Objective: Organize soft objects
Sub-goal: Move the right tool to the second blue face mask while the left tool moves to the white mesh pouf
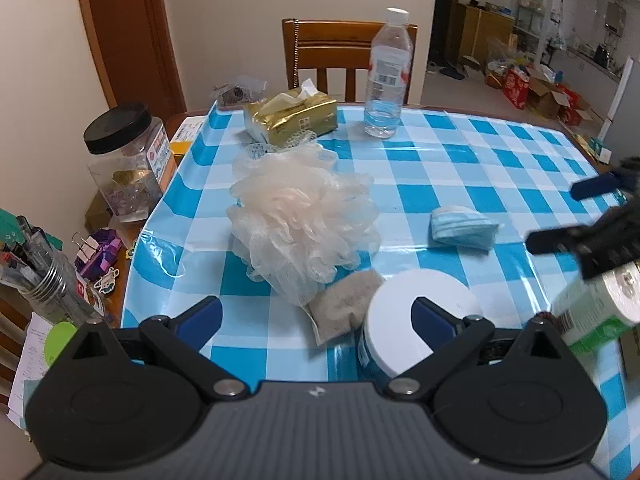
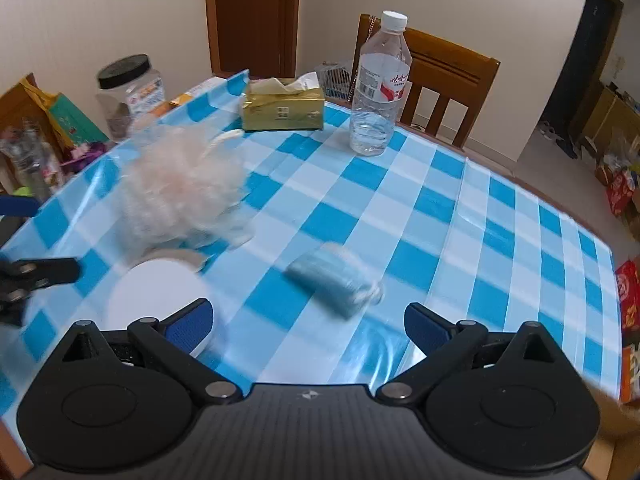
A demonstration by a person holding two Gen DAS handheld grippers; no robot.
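Note:
A pale peach mesh bath pouf (image 1: 304, 220) lies on the blue checked tablecloth (image 1: 460, 160), left of centre; it also shows blurred in the right wrist view (image 2: 180, 188). A grey-brown sponge (image 1: 344, 306) lies just in front of it. A folded blue face mask (image 1: 464, 228) lies to the right, and in the right wrist view (image 2: 336, 280) just ahead of my right gripper (image 2: 308, 326), which is open and empty. My left gripper (image 1: 318, 316) is open and empty, near the sponge and a white-lidded jar (image 1: 416, 320).
A gold tissue pack (image 1: 292, 120) and a water bottle (image 1: 388, 76) stand at the far edge before a wooden chair (image 1: 344, 52). A black-lidded plastic jar (image 1: 128, 156) and a pen holder (image 1: 44, 280) stand at left. A green-white carton (image 1: 596, 308) is at right.

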